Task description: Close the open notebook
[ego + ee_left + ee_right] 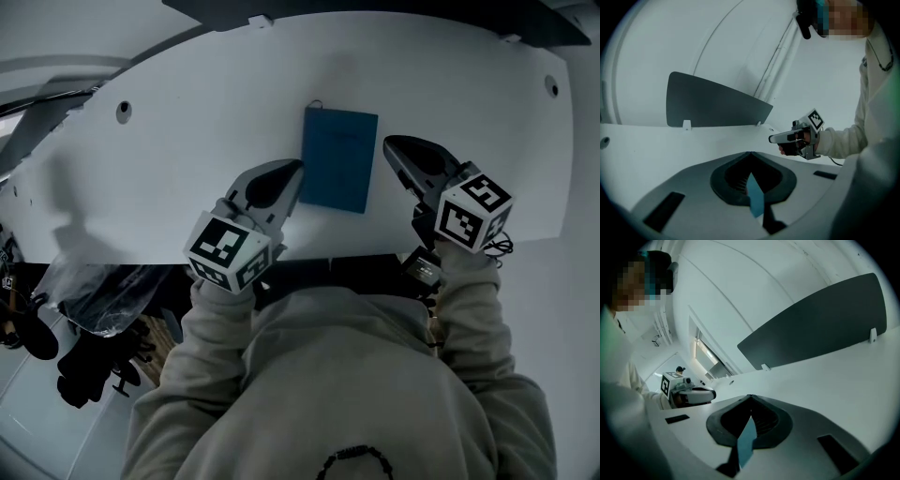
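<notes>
A blue notebook [339, 159] lies shut and flat on the white table [187, 122], seen only in the head view. My left gripper [296, 169] is shut, its tip right at the notebook's left edge, and nothing is held. My right gripper [390, 144] is also shut and holds nothing, a short way off the notebook's right edge. In the left gripper view the jaws [750, 153] meet at their tips and the right gripper [794, 137] hovers over the table beyond. The right gripper view shows its own shut jaws [750, 396] and the left gripper [691, 393] at the left.
A dark partition panel [712, 103] stands along the table's far edge. Cable holes [124, 111] sit in the tabletop at left and right. Below the front edge at the left are a clear plastic bag [98, 291] and a black chair base [94, 375].
</notes>
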Available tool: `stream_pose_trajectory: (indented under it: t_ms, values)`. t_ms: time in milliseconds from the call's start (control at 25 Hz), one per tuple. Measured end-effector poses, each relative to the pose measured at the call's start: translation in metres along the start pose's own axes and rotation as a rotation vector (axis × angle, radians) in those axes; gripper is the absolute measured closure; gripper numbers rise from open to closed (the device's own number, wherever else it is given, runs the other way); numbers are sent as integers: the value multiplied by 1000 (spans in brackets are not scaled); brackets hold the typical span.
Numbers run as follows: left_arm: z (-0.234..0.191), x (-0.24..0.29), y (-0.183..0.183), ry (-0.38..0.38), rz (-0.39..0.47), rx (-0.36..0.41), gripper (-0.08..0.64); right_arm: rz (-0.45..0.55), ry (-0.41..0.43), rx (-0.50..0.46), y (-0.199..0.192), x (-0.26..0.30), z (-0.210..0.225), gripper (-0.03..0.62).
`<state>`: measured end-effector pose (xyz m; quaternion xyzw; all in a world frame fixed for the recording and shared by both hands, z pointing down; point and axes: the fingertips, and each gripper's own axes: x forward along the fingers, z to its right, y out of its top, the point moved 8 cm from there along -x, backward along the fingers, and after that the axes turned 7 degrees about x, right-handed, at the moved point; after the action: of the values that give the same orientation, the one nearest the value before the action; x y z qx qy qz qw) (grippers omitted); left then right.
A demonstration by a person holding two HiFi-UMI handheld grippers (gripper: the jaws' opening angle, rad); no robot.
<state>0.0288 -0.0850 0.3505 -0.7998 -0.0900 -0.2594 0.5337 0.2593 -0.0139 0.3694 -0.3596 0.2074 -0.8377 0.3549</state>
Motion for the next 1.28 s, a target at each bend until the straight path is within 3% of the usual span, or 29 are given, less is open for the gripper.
stream_pose_trajectory:
  t_ms: [160, 320, 440, 720, 960, 1280]
  values:
    - [2, 20, -9, -42, -26, -22, 557, -24, -13, 8, -10, -1, 14, 572]
    - [1, 36, -27, -65, -62, -126, 558, -50, -11, 12, -18, -1, 26, 572]
    - [6, 45, -40, -72, -97, -125, 558, -82, -13, -8, -19, -5, 38, 572]
    - [10, 61, -68, -100, -223, -136, 557, -116, -33, 55, -40, -5, 62, 572]
    - [9, 69, -88, -88, -275, -103, 558, -150, -38, 92, -63, 7, 68, 572]
    - [8, 80, -114, -76, -302, -124, 558, -180, -56, 120, -82, 22, 80, 572]
